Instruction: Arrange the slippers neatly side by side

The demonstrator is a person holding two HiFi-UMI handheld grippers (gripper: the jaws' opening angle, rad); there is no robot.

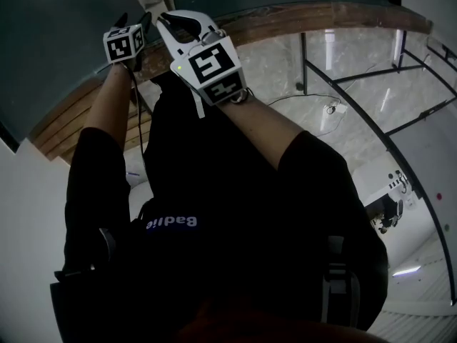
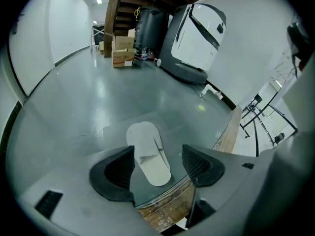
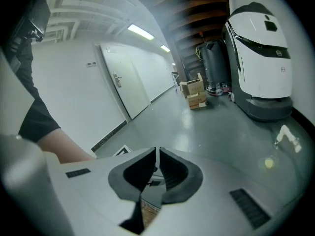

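1. Left gripper view showed the left gripper point(image 2: 158, 156) wide, empty, over a white slipper point(image 2: 148, 154) on the floor point(image 2: 83, 107) by its wooden edge point(image 2: 165, 211).
2. Right gripper point(image 3: 157, 162) was closed, empty.
3. A shallow pinch might skew the slipper.

You see an off-white slipper point(image 2: 147, 154) at 6 o'clock on a glossy grey-green floor point(image 2: 83, 97), your left gripper's point(image 2: 158, 161) black ribbed pads point(image 2: 120, 168), brown cardboard boxes point(image 2: 122, 53) at 11 o'clock, and a white-and-black machine point(image 2: 197, 33) at 1 o'clock.
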